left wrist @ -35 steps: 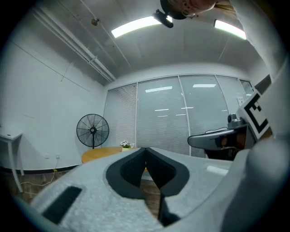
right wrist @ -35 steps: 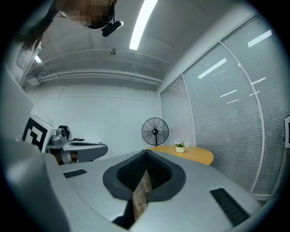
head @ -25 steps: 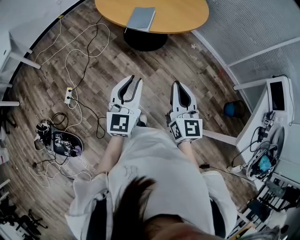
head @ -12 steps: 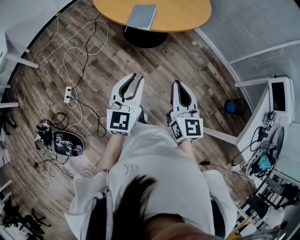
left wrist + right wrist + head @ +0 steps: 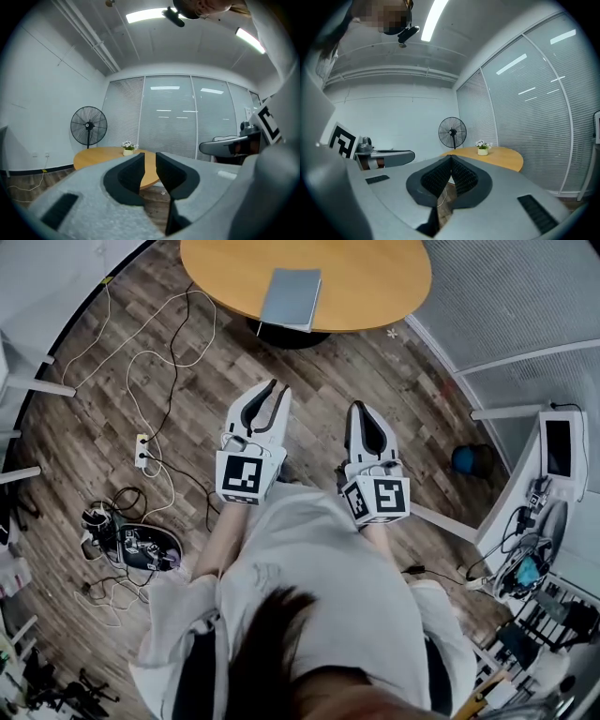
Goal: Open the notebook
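On table (image 5: 375,277) ahead, notebook (image 5: 291,296), seemingly closed; cables (image 5: 159,343) left.

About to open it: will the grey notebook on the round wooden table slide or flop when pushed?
The thin grey rectangular notebook lies flat, so probably light and apt to slide on the round wooden table. Near the edge, it might tip off.

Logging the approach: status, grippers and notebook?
Left gripper open, empty, jaws just closing some; right gripper shut, empty. Notebook closed on table, not reached. Only floor between.
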